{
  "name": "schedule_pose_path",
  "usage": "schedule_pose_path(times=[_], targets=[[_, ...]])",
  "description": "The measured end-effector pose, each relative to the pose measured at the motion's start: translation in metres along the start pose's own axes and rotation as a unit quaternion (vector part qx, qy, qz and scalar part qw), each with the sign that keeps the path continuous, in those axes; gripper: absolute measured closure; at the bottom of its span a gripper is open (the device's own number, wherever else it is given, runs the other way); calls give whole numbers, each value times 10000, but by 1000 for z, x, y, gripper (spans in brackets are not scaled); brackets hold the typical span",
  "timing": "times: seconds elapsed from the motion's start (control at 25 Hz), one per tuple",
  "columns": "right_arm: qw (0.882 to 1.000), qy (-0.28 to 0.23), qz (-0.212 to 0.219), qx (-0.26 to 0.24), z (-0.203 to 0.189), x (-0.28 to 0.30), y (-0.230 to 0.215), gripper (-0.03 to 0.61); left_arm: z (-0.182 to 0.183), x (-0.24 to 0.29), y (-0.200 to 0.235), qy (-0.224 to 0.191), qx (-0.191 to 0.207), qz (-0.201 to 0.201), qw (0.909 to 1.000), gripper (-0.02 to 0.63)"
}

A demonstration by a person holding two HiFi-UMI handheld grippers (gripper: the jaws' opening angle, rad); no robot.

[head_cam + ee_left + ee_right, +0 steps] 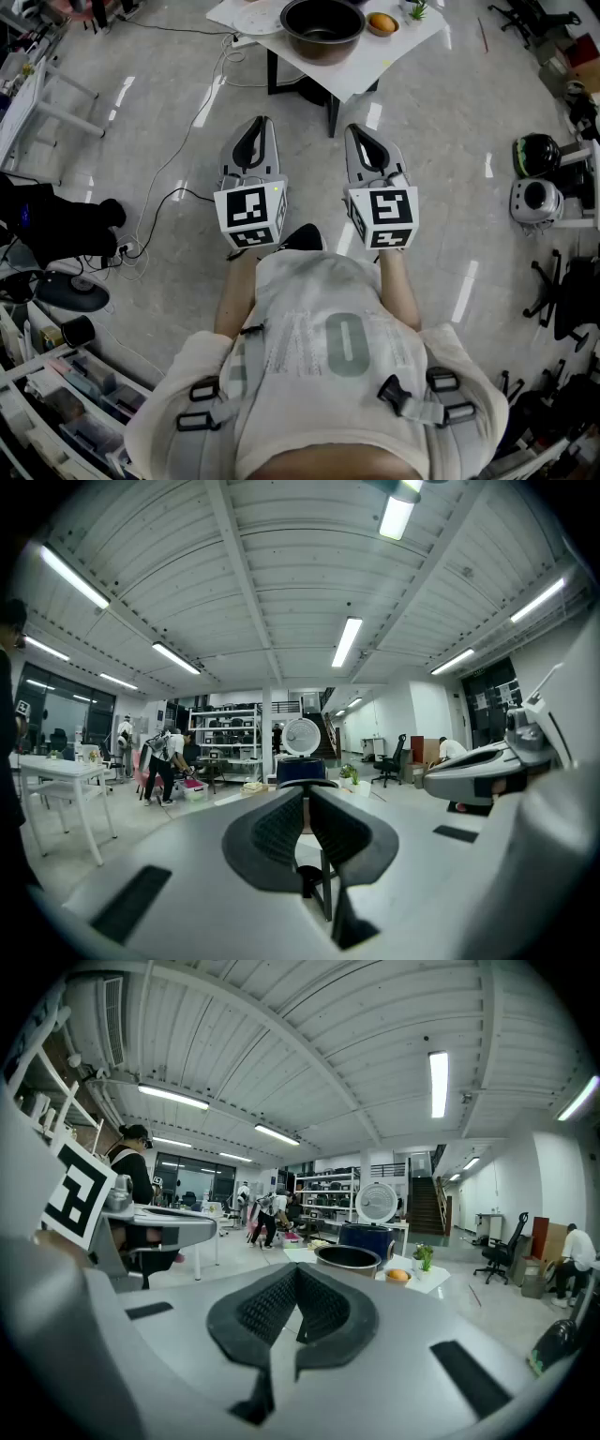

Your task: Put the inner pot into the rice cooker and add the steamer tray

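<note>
Left gripper and right gripper side by side above the floor, each with jaws pressed together on nothing. Ahead, well apart from both: inner pot upright on the white worktop, beside a small bowl holding an orange. Behind the pot, a blue rice cooker.

Inner pot: dark, round and deep, standing upright with the mouth up; we see nothing inside.
Pot place: far ahead on the white table, outside the cooker.
Rice cooker: dark blue body, just behind the pot.
Steamer tray: maybe the pale flat round piece left of the pot; we cannot tell.
</note>
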State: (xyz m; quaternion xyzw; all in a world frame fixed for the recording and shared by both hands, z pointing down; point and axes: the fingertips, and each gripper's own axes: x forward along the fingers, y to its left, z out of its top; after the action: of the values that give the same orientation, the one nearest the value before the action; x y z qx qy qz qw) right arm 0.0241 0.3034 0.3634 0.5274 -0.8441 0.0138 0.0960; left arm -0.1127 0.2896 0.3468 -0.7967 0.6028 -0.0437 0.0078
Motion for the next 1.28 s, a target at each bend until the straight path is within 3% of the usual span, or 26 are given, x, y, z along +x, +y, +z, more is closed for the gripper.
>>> schedule_pose_path(times=[0.4, 0.64, 0.84, 1.04, 1.28], targets=[[9998, 142, 152, 49, -9, 0, 5, 571, -5, 2, -1, 22, -21, 9, 10000, 578], [9973, 80, 271, 673, -16, -1, 7, 571, -11, -6, 2, 105, -125, 59, 9998, 578], [9962, 358, 358, 712, -40, 0, 13, 571, -31, -7, 11, 300, -280, 220, 9989, 578], [9974, 291, 291, 589, -34, 15, 0, 571, -20, 14, 20, 133, -274, 224, 9993, 578], [9966, 225, 52, 790, -30, 25, -29, 571, -7, 45, 21, 70, -293, 111, 9995, 578]])
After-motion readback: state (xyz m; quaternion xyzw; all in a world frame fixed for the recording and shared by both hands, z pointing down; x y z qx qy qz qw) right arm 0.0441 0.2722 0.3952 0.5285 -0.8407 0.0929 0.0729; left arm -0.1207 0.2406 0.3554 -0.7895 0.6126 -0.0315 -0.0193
